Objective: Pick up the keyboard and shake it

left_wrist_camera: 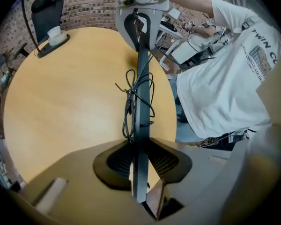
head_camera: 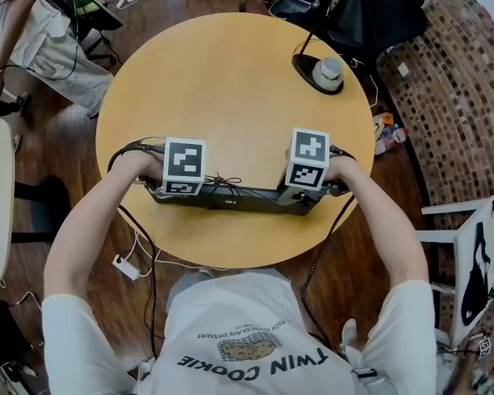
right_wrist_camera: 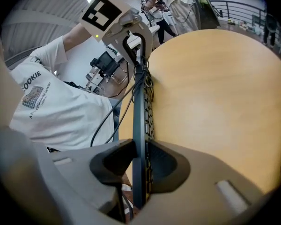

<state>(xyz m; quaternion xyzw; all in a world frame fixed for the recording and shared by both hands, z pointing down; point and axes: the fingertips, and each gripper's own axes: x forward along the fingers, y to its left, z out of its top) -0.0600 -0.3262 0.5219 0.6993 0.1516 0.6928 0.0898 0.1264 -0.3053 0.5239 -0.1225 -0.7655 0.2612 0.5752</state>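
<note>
Pickup step, shake not started as far as I can judge. The keyboard [head_camera: 230, 197] is over the near part of the bench [head_camera: 230, 72], turned up on its long edge, keys facing the bench's far side. The left gripper [left_wrist_camera: 139, 161] pinches the keyboard's left end, both pads pressed on the thin slab. The right gripper [right_wrist_camera: 139, 165] pinches the right end the same way. A bundled cable [left_wrist_camera: 129, 104] hangs loose against the keyboard's back, toward the bench's left side. I can't tell if the lower edge is clear of the bench top or resting on it. Next move, my call: lift it well off the bench with both ends level, then shake in short strokes. Both pinches must hold, since the slab is thin and could twist out. Watch that the cable doesn't snag the bench edge.
</note>
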